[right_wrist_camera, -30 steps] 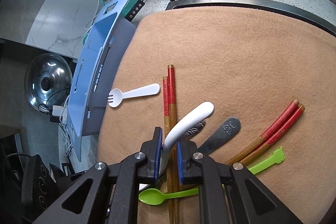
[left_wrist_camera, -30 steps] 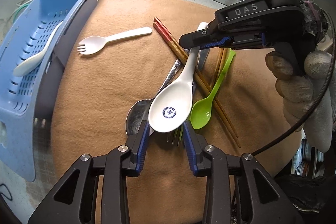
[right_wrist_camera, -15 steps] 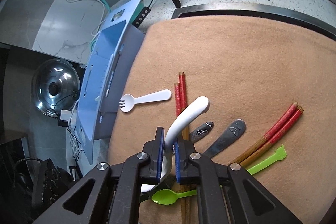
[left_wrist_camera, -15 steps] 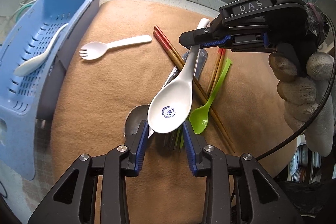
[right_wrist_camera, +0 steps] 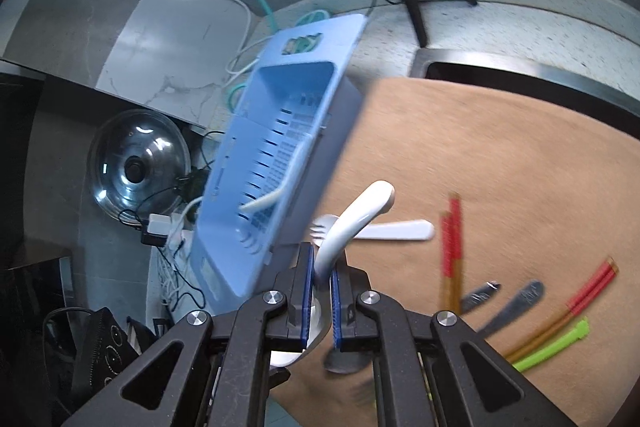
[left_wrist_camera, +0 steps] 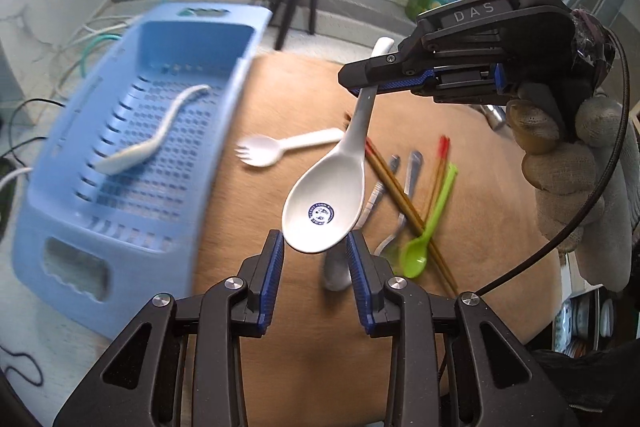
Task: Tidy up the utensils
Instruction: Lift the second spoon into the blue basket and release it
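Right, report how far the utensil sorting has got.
Done: one white spoon lies in the blue basket. In hand: both the right hand-held gripper and the left hand-held gripper grip a white soup spoon. Left: spork, chopsticks, green spoon, metal cutlery.

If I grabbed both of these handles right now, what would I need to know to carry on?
Right gripper: shut on the handle of the white soup spoon, which is lifted off the cloth.
Left gripper: its fingers sit on either side of the spoon's bowl; contact is hard to tell.
Blue basket: to the left, already holding one white spoon.
Still on the cloth: white spork, green spoon, two pairs of chopsticks, and metal cutlery.
Left to do: probably put the held spoon in the basket, then sort the rest.
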A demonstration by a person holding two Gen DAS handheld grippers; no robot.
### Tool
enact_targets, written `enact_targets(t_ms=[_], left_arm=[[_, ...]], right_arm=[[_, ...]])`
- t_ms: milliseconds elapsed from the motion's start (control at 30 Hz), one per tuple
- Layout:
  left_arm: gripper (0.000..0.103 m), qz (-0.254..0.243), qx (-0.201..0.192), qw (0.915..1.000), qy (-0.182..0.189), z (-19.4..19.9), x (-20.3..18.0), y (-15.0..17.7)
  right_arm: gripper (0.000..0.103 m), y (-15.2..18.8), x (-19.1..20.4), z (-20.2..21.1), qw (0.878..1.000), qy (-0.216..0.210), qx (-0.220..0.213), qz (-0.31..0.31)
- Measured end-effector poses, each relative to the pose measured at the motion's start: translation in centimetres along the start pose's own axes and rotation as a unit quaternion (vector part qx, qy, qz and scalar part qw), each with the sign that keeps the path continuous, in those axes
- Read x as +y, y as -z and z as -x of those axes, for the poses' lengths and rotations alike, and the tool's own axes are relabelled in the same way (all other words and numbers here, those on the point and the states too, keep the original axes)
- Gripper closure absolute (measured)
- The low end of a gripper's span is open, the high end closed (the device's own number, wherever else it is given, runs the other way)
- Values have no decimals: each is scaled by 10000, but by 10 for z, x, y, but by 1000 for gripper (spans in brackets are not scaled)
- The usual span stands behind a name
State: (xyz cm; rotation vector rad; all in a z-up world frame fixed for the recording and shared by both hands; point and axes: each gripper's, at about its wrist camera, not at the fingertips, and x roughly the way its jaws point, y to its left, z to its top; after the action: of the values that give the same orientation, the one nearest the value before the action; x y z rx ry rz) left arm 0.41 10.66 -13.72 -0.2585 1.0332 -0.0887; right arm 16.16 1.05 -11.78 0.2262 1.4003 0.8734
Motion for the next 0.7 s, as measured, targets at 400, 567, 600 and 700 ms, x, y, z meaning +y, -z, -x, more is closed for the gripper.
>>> enact_targets(t_ms=[400,567,600,700], left_arm=[[73,199,-59,9990,-406,12,71,-13],[73,231,31,9987,-456,8,87,-11],[74,228,43,9987,-454,8,88,-12],[75,213,78,9988,-439,6,91,-12]], right_arm=[[96,-40,69,-61,9989,-78,230,404],[96,-48,75,-83,9986,-32,346,393],[96,-49,74,-86,9987,-20,365,369],[96,-52,70,-94,9987,10,408,317]])
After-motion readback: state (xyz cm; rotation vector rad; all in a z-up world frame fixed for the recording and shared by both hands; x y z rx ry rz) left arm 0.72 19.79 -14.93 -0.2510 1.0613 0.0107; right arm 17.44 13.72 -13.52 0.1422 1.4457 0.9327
